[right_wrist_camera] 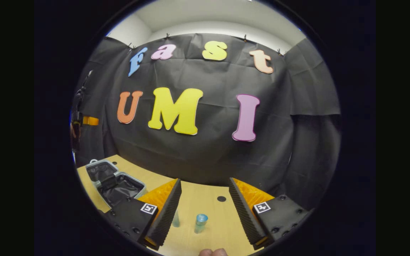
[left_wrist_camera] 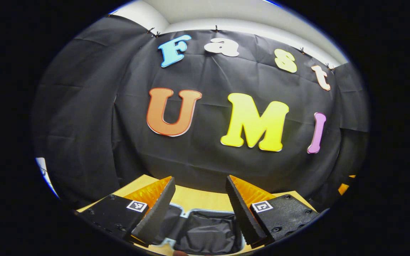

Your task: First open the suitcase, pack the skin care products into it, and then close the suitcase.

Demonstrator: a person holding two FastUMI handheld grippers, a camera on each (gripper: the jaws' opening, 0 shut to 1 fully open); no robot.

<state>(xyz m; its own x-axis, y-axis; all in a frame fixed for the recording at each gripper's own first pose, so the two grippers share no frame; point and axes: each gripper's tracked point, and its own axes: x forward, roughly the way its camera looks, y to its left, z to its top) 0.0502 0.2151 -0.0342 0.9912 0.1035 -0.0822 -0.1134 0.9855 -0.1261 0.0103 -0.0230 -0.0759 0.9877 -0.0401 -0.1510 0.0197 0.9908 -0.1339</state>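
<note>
In the right gripper view the suitcase (right_wrist_camera: 114, 181) lies open on the wooden table (right_wrist_camera: 205, 202) at the left, both black-lined halves facing up. A small blue-capped bottle (right_wrist_camera: 200, 222) stands on the table between my right gripper's fingers, and a second clear bottle (right_wrist_camera: 175, 218) stands just beside the left finger. My right gripper (right_wrist_camera: 205, 209) is open above them. In the left gripper view my left gripper (left_wrist_camera: 200, 206) is open, hovering over the suitcase's black lining (left_wrist_camera: 205, 231) and pale rim.
A dark round hole (right_wrist_camera: 221, 198) marks the tabletop beyond the bottles. At the far left of the right gripper view, the other gripper's black body with an orange part (right_wrist_camera: 84, 121) hangs high up. The black cloth wall rises right behind the table.
</note>
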